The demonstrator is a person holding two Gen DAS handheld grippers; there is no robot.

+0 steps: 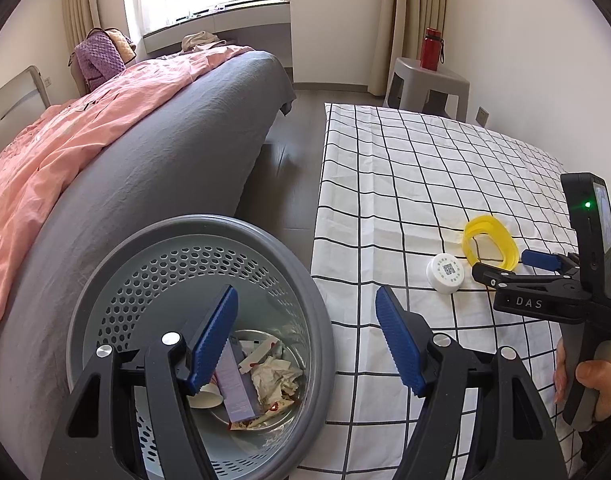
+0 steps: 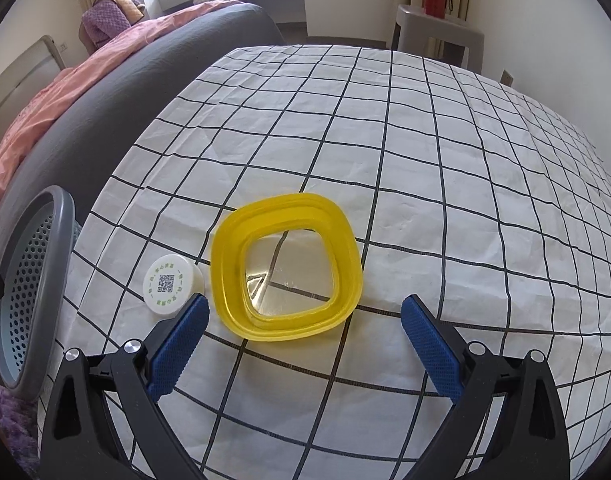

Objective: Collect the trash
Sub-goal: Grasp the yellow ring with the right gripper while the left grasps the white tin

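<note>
Jaws of my right gripper [image 2: 305,340] stand spread and empty; the translucent yellow square plastic container [image 2: 286,266] sits on the checked surface [image 2: 445,160] at twelve o'clock, nearest this hand. Left gripper [image 1: 307,332], spread, hovers over the grey perforated bin [image 1: 209,232].

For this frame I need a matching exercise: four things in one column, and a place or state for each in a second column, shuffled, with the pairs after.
Things:
1. yellow container
2. white round lid
3. crumpled paper
4. red bottle

Places or states:
A. on the grey stool by the far wall
B. inside the grey perforated bin
C. empty, on the checked cloth, ahead of the open right gripper
D. on the cloth, QR code facing up, between the container and the bin

Pairs: 1-C, 2-D, 3-B, 4-A
</note>
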